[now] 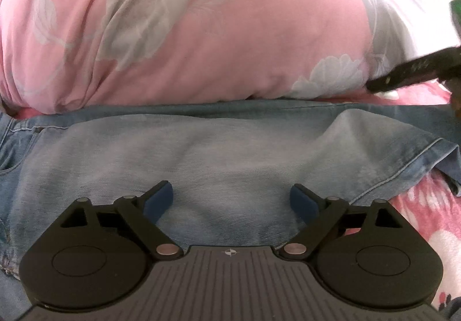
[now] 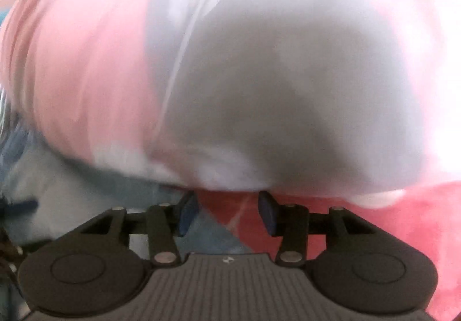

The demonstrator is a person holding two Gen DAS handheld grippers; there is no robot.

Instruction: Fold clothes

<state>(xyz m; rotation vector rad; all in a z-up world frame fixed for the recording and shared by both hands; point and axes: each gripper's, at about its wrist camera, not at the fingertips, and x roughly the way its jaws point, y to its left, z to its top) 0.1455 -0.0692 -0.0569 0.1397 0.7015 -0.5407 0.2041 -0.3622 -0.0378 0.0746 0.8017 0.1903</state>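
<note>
A large puffy quilt [image 1: 201, 33] of smooth pink cotton, printed with grey-white flowers, is being seen bulging at the far side of the bed, whose pink floral sheet [image 1: 426, 205] is being left bare at the right. Near its foot, the jeans [image 1: 201, 148], of soft faded blue denim with stitched hems, are being kept flat in a long band, one hem corner turned over at the right; the folding is judged only partly done, with further folds left. The left claw [image 1: 230, 201] is being held wide over the denim, gripping nothing. The right claw [image 2: 227, 214], blurred, is being held half open and empty at the jeans' right edge.
</note>
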